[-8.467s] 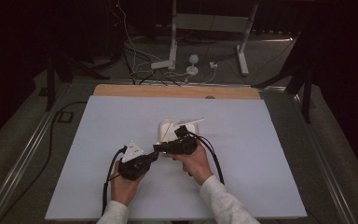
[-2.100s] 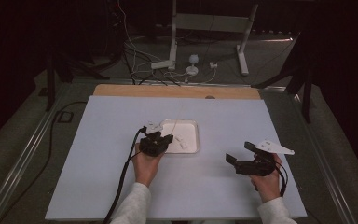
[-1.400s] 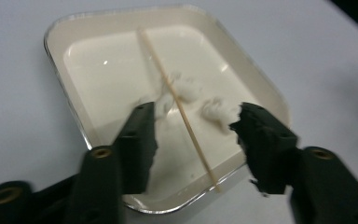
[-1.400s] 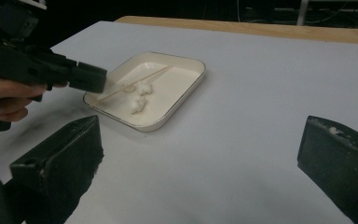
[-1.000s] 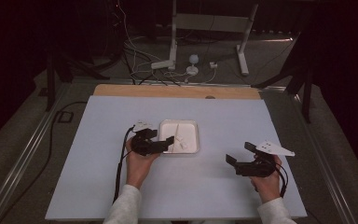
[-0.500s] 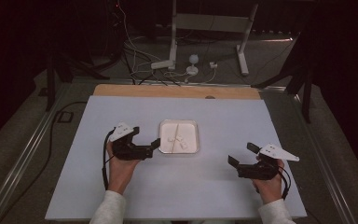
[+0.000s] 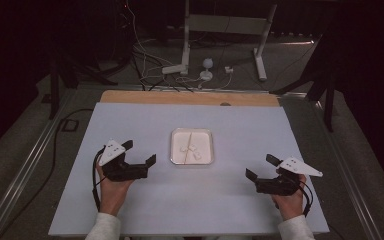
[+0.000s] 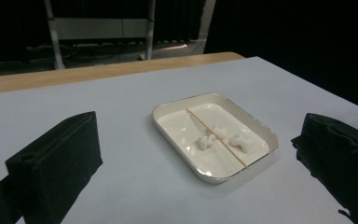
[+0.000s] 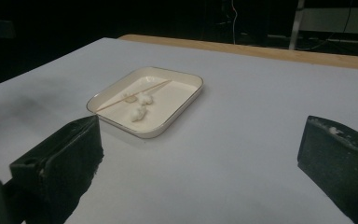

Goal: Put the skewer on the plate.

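Both claws stood empty and wide open

My left claw [image 7: 141, 152], jaws just opened, and right claw [image 7: 260, 167] flanked the tray [image 7: 175, 152] at mid-frame; skewer [image 7: 188, 145] and white bits [image 7: 192, 151] lay inside, so I judged retreating low and level best.

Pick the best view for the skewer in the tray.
Left gripper view: the skewer runs close and sharp across the tray, between white lumps. Right gripper view shows it farther off; high view, a faint line.
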`<state>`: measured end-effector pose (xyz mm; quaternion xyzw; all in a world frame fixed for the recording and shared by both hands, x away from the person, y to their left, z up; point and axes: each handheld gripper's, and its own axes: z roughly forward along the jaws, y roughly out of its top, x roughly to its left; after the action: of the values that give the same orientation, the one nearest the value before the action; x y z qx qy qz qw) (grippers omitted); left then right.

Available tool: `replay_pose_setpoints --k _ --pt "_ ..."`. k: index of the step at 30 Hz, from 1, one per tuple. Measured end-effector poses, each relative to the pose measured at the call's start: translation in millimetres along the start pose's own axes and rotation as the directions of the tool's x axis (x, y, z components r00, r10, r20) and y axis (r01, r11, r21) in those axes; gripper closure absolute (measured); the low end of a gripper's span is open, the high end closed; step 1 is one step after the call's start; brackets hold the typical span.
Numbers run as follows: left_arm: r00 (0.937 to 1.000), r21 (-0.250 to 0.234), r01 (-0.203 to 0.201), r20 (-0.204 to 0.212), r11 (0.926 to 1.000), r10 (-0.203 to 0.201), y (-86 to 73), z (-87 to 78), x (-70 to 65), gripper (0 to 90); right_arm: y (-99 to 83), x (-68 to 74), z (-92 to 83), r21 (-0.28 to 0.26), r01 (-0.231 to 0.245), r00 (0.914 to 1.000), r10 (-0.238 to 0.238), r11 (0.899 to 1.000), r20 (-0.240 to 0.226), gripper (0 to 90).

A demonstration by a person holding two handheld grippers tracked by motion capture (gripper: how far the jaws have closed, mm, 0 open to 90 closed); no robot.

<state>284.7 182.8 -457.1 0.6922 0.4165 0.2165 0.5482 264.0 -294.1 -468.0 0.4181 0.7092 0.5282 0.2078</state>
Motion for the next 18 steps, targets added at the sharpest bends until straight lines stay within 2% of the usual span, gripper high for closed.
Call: replay_pose_setpoints --k 3,7,18 --pt "1.0000 -0.021 0.001 -0.005 0.9998 -0.001 -3.3 -5.8 2.4 0.5 -1.4 0.0 -0.2 0.000 -0.001 1.0000 0.001 1.000 0.001 0.0" --pt "0.9996 -0.025 -0.010 -0.027 0.9996 0.010 -7.5 -11.3 4.8 0.5 -2.3 0.5 -0.9 0.000 0.009 1.0000 -0.009 1.000 0.003 0.0" --pt "0.9981 -0.037 0.009 -0.060 0.9993 -0.011 -19.2 -25.7 13.2 0.5 -3.8 -0.9 -3.1 -0.007 0.005 1.0000 -0.005 1.000 0.006 0.0"
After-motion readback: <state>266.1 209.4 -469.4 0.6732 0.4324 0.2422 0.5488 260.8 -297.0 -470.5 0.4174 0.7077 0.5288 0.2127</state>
